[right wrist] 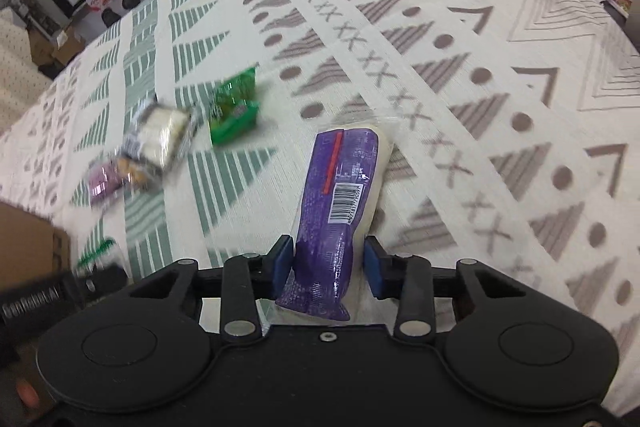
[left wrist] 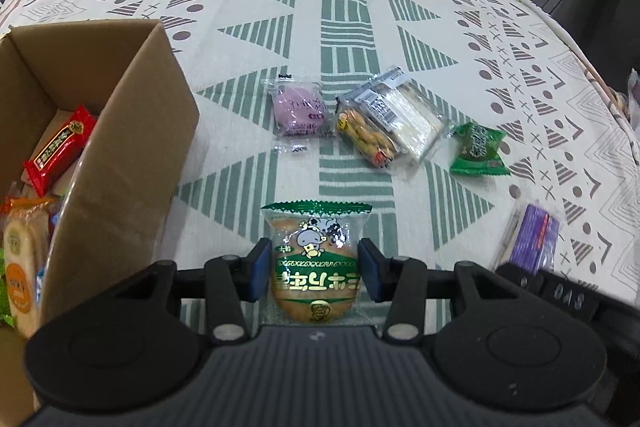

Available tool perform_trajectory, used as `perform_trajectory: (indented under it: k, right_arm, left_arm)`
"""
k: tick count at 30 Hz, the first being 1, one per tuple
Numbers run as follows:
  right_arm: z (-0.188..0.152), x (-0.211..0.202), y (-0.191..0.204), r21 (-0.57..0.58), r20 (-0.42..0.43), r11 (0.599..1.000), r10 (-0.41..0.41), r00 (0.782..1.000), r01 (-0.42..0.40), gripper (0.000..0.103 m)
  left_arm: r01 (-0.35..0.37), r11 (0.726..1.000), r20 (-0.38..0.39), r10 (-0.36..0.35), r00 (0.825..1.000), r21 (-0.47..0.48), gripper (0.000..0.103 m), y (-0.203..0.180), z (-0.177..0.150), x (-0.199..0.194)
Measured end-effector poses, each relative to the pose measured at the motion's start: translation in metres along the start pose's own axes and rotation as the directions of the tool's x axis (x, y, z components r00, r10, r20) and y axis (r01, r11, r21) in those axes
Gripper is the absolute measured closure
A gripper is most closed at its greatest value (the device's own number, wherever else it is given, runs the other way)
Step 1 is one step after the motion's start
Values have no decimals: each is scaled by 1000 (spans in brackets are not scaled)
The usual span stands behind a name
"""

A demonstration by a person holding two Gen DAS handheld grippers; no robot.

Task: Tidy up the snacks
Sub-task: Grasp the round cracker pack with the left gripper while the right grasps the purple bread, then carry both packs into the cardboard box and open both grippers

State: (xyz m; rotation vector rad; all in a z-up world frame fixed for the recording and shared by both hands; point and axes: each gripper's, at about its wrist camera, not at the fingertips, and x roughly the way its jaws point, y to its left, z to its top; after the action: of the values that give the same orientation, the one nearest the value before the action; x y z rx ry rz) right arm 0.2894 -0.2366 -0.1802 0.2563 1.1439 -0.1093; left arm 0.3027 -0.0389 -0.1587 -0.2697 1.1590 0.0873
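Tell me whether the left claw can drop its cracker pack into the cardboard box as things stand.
Probably yes. The left claw grips the cracker pack, and the cardboard box stands open-topped right beside it. Nothing lies between them; only the box's near wall must be cleared.

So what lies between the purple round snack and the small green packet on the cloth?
In the left wrist view, a clear pack of peanuts and white wafers lies between the purple round snack and the green packet.
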Motion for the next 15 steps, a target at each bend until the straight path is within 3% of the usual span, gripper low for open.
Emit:
perform_trajectory:
  k: [2,6,9,10,12,15]
  right_arm:
    - [-6,-4,-2,-19,-7,1000,-15,1000,15,64]
    - [-11,-6,0,-49,2,996,-68,998,68,49]
    - [-11,-1,6,-87,10,993,-79,997,79,48]
    - [-12,1,8,-103,9,991,-85,996,85,49]
    - [-13,4,11,-130,12,987,-99,995,99,62]
    - [-11,-3,10,-120,8,990,-79,997,79,68]
  left_arm:
    - [5,1000,4,-5,1000,11,57,-1,-4,-4]
    - [9,1000,8,-9,1000,14,57,2,-12,-11]
    - [12,1000,7,-12,1000,7,57,5,-16,-14]
    - [12,1000,6,-12,1000,7,57,6,-18,-15]
    - [11,1000,2,-11,1000,10,57,7,-20,-18]
    - [5,1000,2,-5,1000,14,57,10,-22,-24]
